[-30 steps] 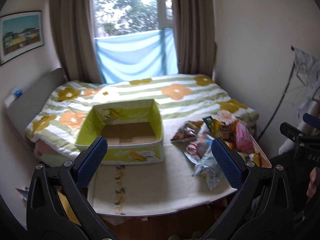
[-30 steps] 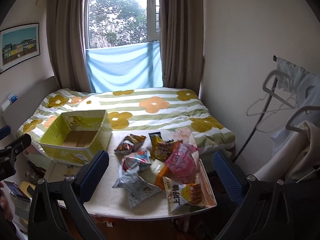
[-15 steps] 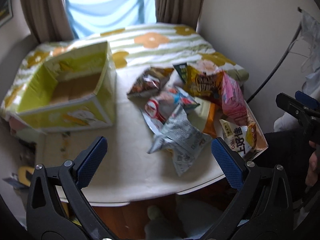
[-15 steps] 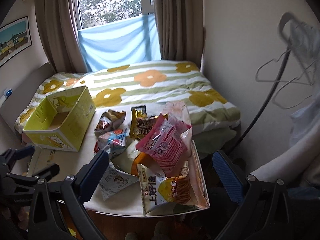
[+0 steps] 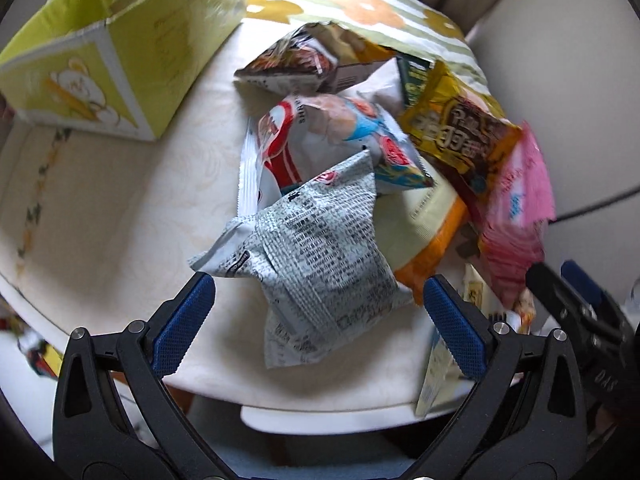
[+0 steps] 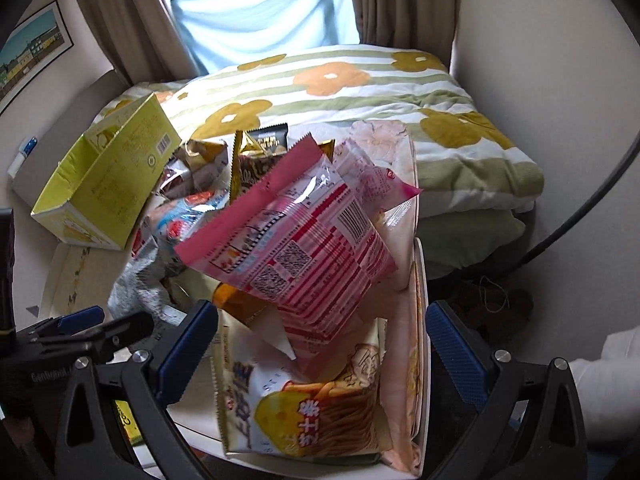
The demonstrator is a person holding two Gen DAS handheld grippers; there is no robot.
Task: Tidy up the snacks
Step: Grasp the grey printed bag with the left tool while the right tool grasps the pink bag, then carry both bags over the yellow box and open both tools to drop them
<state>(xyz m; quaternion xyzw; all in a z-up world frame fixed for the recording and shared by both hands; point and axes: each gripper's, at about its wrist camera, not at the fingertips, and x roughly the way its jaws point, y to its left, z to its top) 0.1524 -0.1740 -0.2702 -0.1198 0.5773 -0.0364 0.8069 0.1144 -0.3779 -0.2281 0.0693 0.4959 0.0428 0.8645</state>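
The left hand-held gripper [image 5: 316, 316] is open wide, with nothing between its blue pads [image 5: 182, 322]. A silver-grey snack bag [image 5: 316, 248] covered in small print lies on the white surface [image 5: 112, 216] right in front of it. The near end of the bag sits between the two fingers, but neither pad touches it.

Behind the grey bag is a heap of other snacks. A white, red and blue bag [image 5: 328, 140] lies just past it, and a brown bag [image 5: 304, 60] sits farther back. To the right are a yellow and brown bag [image 5: 452, 132] and a pink bag [image 5: 516, 216], leaning on each other. The yellow-green box [image 5: 132, 52] stands at the far left of the surface, open on top, well apart from the left gripper.

The right hand-held gripper [image 6: 320, 348] is open wide too and holds nothing. Between its fingers, at the near right edge of the surface, lies a white and yellow bag of stick snacks [image 6: 304, 408]. The pink bag [image 6: 300, 248] rests tilted on top of it, just past the fingertips. No pad touches either bag, as far as can be seen.

In the right wrist view the box [image 6: 108, 184] is at the far left, and the striped flower blanket on the bed [image 6: 400, 96] spreads out behind the surface. The left gripper's black tip shows at the near left.
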